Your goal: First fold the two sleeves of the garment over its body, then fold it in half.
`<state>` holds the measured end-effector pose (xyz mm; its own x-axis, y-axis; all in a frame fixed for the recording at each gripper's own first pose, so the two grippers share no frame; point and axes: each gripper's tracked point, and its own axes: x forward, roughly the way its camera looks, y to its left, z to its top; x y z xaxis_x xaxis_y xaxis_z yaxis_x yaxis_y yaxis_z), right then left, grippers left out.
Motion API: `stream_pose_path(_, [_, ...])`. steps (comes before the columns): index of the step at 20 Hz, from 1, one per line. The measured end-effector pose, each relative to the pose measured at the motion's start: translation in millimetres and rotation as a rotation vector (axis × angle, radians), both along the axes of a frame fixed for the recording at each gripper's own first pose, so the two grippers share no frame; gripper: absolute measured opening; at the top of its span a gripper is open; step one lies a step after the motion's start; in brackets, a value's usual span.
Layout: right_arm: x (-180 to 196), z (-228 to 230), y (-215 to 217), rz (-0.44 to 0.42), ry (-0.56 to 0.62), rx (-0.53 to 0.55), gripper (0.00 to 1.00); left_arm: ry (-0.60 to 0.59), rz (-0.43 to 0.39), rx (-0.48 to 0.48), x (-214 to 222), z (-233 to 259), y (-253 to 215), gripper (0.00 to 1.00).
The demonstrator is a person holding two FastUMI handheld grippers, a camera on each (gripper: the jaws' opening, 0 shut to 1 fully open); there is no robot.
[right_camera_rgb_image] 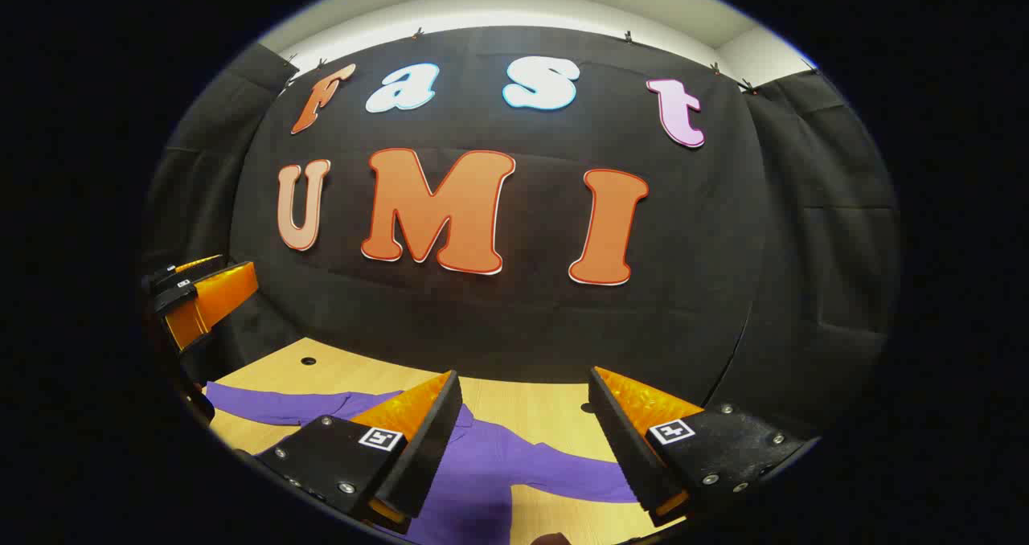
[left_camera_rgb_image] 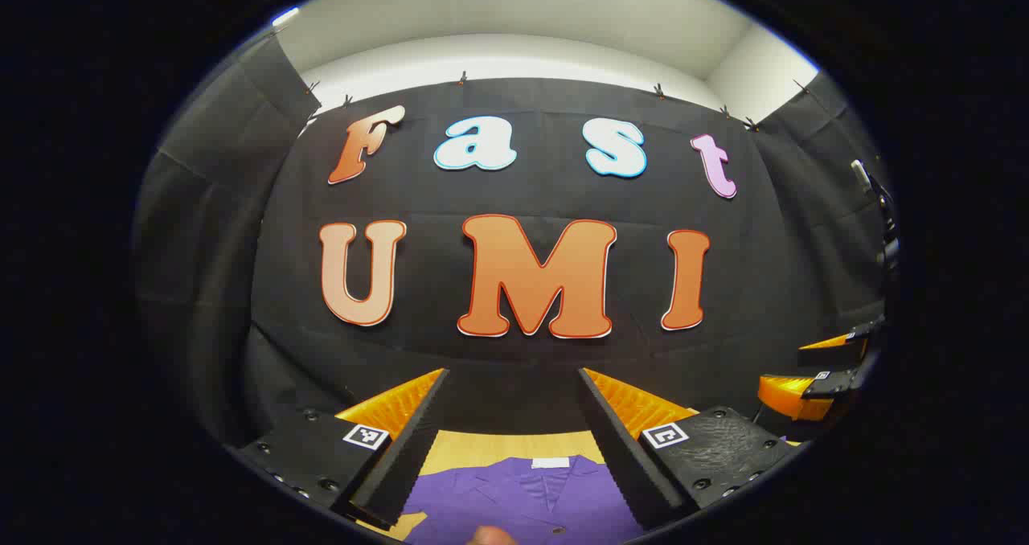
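Observation:
A purple button-up garment (left_camera_rgb_image: pixel 530 497) lies flat on the wooden table (left_camera_rgb_image: pixel 482 448), collar toward the back wall. In the left gripper view my left gripper (left_camera_rgb_image: pixel 514 384) is held open above the collar, nothing between its fingers. The right gripper (left_camera_rgb_image: pixel 820 368) shows at that view's right edge. In the right gripper view the garment (right_camera_rgb_image: pixel 490 456) spreads its sleeves across the table, one sleeve (right_camera_rgb_image: pixel 273 404) reaching left, the other sleeve (right_camera_rgb_image: pixel 579 477) running right. My right gripper (right_camera_rgb_image: pixel 522 384) hovers open over that right sleeve, holding nothing. The left gripper (right_camera_rgb_image: pixel 201 292) shows at the far left.
The wooden table (right_camera_rgb_image: pixel 514 404) has small dark holes, one hole (right_camera_rgb_image: pixel 309 361) near its back left. Black cloth walls close the booth behind and at both sides.

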<state>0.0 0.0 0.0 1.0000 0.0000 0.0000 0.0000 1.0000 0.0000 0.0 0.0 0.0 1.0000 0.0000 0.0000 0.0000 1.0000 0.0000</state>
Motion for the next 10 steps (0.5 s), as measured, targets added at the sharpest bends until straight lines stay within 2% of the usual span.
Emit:
stream_pose_path(6, [3, -4, -10, -0.005, -0.006, 0.003, 0.95, 0.023, 0.001, 0.021, 2, -11, -13, 0.99])
stream_pose_path(7, [3, -3, -10, -0.004, -0.008, 0.001, 1.00, 0.019, 0.000, 0.023, 3, -9, -14, 0.98])
stream_pose_path(8, [3, -2, -6, 0.002, -0.012, -0.004, 0.95, 0.012, 0.003, 0.023, 2, -8, -14, 0.98])
stream_pose_path(10, [3, 2, 1, 0.016, -0.024, -0.015, 0.95, 0.000, 0.002, 0.029, 0, -3, -15, 0.99])
